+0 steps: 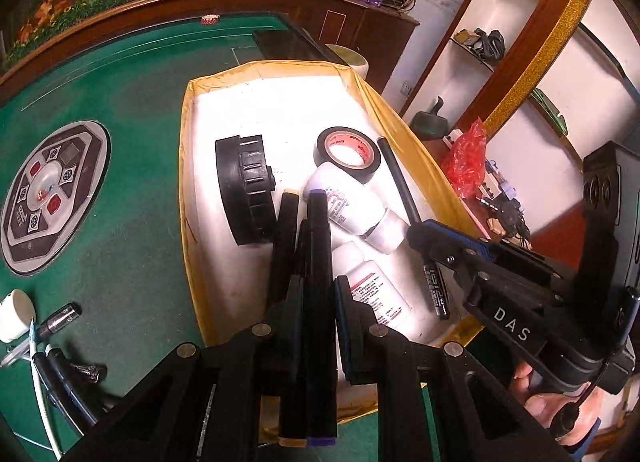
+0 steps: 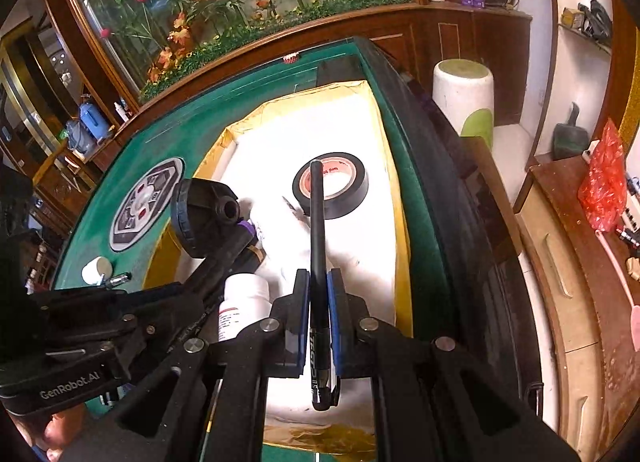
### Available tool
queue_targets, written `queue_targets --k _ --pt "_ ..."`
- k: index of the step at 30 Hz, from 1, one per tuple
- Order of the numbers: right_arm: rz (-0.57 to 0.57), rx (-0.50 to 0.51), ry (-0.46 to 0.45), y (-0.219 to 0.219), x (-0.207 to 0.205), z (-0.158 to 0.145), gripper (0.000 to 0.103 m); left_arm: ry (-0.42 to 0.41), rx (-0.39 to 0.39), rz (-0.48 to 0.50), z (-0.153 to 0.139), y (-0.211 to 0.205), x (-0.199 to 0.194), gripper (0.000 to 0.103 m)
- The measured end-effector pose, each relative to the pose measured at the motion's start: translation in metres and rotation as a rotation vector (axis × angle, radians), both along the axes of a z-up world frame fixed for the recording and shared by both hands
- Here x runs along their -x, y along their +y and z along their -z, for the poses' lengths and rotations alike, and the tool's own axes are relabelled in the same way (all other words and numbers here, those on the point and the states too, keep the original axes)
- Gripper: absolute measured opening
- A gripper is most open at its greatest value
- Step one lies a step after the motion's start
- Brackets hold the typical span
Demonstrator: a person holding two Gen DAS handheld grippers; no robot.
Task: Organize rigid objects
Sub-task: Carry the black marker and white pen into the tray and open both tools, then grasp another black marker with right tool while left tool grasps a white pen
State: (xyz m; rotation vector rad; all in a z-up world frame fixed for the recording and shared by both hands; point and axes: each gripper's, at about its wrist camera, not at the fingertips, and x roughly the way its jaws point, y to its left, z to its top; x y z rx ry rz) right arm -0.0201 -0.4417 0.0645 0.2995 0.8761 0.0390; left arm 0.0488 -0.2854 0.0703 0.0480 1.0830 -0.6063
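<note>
A gold-rimmed white tray [image 1: 188,165] lies on the green table; it also shows in the right wrist view [image 2: 400,197]. In it are a black round cap [image 1: 244,189], a roll of black tape [image 1: 346,153], and two white bottles [image 1: 352,205]. My left gripper [image 1: 316,302] is shut on two black markers [image 1: 318,262], held over the tray's near end. My right gripper [image 2: 319,294] is shut on a black pen [image 2: 317,246], held above the tray with its tip over the tape [image 2: 348,189]. The right gripper shows in the left wrist view [image 1: 424,236].
On the green felt at the left lie a white cap [image 1: 16,314], metal sockets [image 1: 60,320] and pens [image 1: 48,374]. A control panel [image 1: 48,197] sits in the table's middle. A white stool [image 2: 464,97] and a wooden cabinet [image 2: 568,262] stand right of the table.
</note>
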Motion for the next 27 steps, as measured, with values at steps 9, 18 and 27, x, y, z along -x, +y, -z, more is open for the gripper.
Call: queue_targets --k 9,18,27 --pt "0.041 -0.023 -0.029 -0.002 0.016 -0.008 0.011 -0.021 0.013 0.009 -0.012 0.008 0.013 0.015" --pt "-0.04 -0.083 -0.113 0.029 0.044 -0.037 0.017 -0.066 0.052 0.007 -0.038 0.044 0.046 0.015" --pt "-0.237 -0.105 -0.147 0.1 0.06 -0.057 0.022 -0.169 -0.001 -0.104 -0.05 0.163 0.088 0.031"
